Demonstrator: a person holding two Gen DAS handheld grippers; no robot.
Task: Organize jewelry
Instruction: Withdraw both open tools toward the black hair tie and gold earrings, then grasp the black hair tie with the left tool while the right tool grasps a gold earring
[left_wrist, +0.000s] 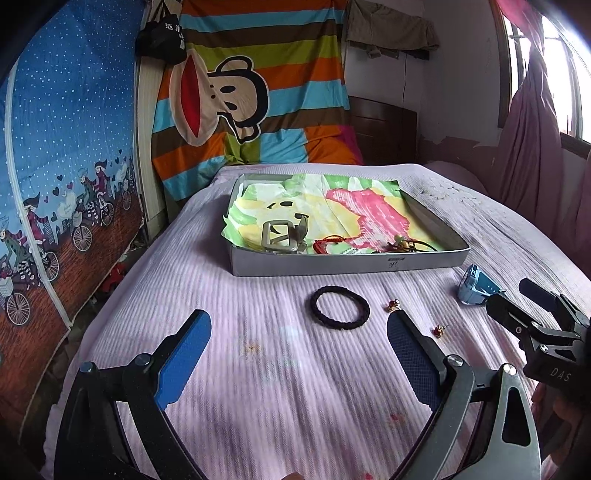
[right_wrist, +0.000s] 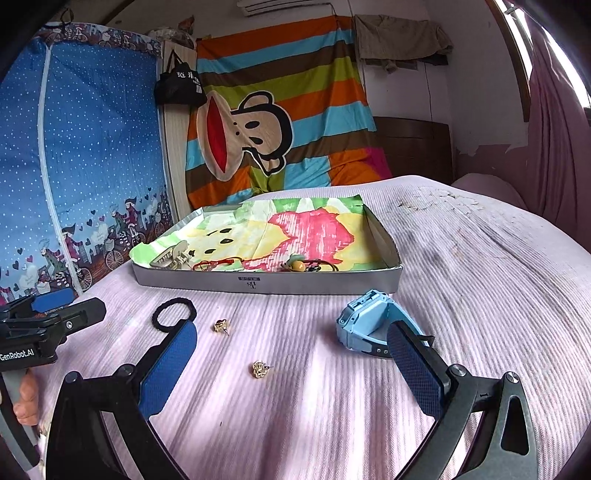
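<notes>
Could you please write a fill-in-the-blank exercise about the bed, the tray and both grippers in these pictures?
1. The black hair tie lies on the bed cover, outside the ____.
2. The number of small earrings lying on the bed cover is ____.
3. Both the left gripper and the right gripper are ____ and hold nothing.
4. The colour of the watch beside the right gripper is light ____.

Missing words: tray; two; open; blue

Outside the tray (right_wrist: 266, 284), on the bedspread: one black hair tie (right_wrist: 173, 314), two stud earrings (right_wrist: 221, 326) (right_wrist: 260, 368), one blue watch (right_wrist: 369, 328). Inside the tray: one hair claw (right_wrist: 168, 258), one red cord bracelet (right_wrist: 216, 263), one beaded piece (right_wrist: 299, 265).
</notes>
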